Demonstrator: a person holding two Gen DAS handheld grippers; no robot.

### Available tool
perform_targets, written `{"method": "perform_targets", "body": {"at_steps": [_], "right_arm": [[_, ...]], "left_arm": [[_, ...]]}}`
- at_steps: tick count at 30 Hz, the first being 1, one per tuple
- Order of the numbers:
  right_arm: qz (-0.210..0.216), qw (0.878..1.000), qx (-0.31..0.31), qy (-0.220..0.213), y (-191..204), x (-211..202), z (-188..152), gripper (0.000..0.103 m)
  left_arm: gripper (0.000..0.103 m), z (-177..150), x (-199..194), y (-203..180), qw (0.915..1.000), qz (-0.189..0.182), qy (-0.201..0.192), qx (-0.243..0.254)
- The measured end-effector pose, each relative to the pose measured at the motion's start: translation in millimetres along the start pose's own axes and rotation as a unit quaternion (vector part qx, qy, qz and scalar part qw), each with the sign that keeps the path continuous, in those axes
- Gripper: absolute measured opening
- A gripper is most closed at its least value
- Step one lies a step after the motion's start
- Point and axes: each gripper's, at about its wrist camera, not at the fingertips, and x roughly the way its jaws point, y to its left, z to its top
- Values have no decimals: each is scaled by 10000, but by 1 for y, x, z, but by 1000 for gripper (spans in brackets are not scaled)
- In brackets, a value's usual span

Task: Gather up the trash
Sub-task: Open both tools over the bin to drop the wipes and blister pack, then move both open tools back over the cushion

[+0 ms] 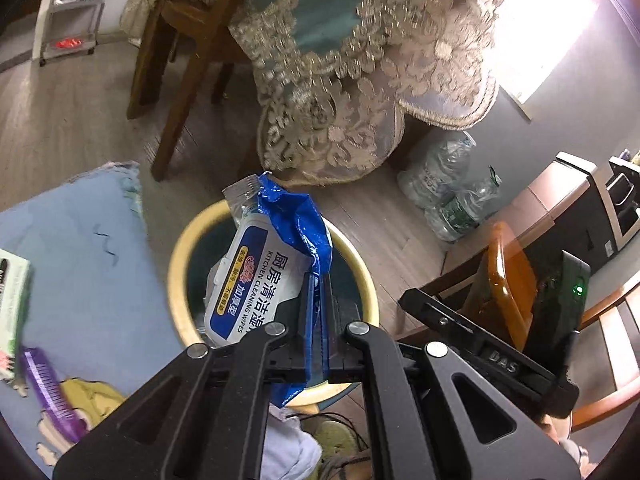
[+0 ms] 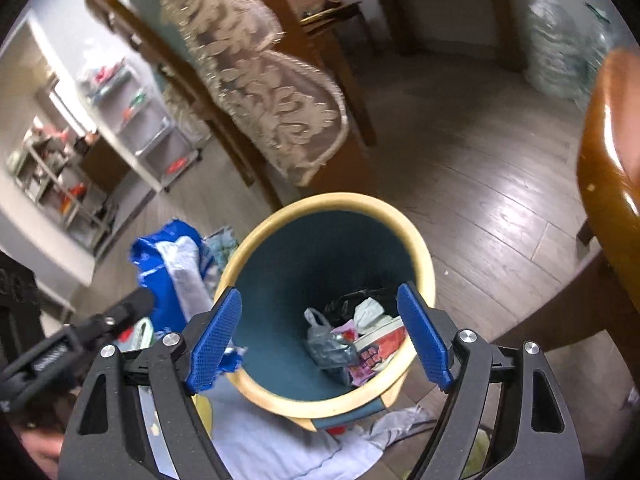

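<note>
Our left gripper (image 1: pixel 318 296) had its jaws clamped tight on the blue edge of a kitchen wipes pack (image 1: pixel 264 264), dangling it right over the mouth of the yellow-rimmed bin (image 1: pixel 178 264). Our right gripper (image 2: pixel 320 336) sat above that same bin with its jaws spread wide, nothing between them. Inside the bin we saw bagged scraps (image 2: pixel 352 340). A purple comb (image 1: pixel 50 394) lay left of the bin.

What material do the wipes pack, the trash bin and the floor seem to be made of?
Wipes pack: thin glossy plastic film, probably; it crumples and shines where the left claw pinches it.
Trash bin: dark teal inside, with a smooth cream rim; likely plastic, though I cannot be sure.
Floor: grey-brown planks with seams and a soft sheen; wood or laminate.
</note>
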Motion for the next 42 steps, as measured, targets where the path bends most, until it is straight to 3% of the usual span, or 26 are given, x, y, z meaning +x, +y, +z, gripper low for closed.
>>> {"method": "perform_targets", "body": {"at_steps": [3, 7, 10, 11, 13, 17, 25, 33, 42], "right_arm": [[-7, 9999, 122, 62, -6, 5, 0, 81], [23, 9998, 155, 108, -8, 8, -1, 81], [54, 9998, 134, 146, -5, 10, -3, 81], [78, 9997, 126, 167, -4, 12, -4, 81], [112, 9997, 70, 186, 1, 13, -6, 81], [199, 9994, -115, 246, 15, 17, -10, 81], [433, 9967, -554, 398, 47, 22, -21, 81], [670, 9920, -887, 596, 77, 28, -34, 81], [839, 9831, -1382, 859, 118, 39, -58, 81]], "left_arm": [[9, -1, 13, -1, 9999, 32, 100, -7], [38, -5, 17, 0, 9998, 123, 147, 24], [50, -5, 10, 6, 9995, 295, 122, 7], [58, -5, 5, 10, 9992, 392, 105, 5], [63, -6, -3, 16, 9984, 555, 64, 41], [84, -9, -23, 34, 9928, 1192, 10, 143], [90, -14, -61, 73, 9825, 1853, 68, 177], [97, -17, -99, 131, 9575, 2850, 350, 282], [97, -23, -91, 191, 9476, 3108, 735, 15]]}}
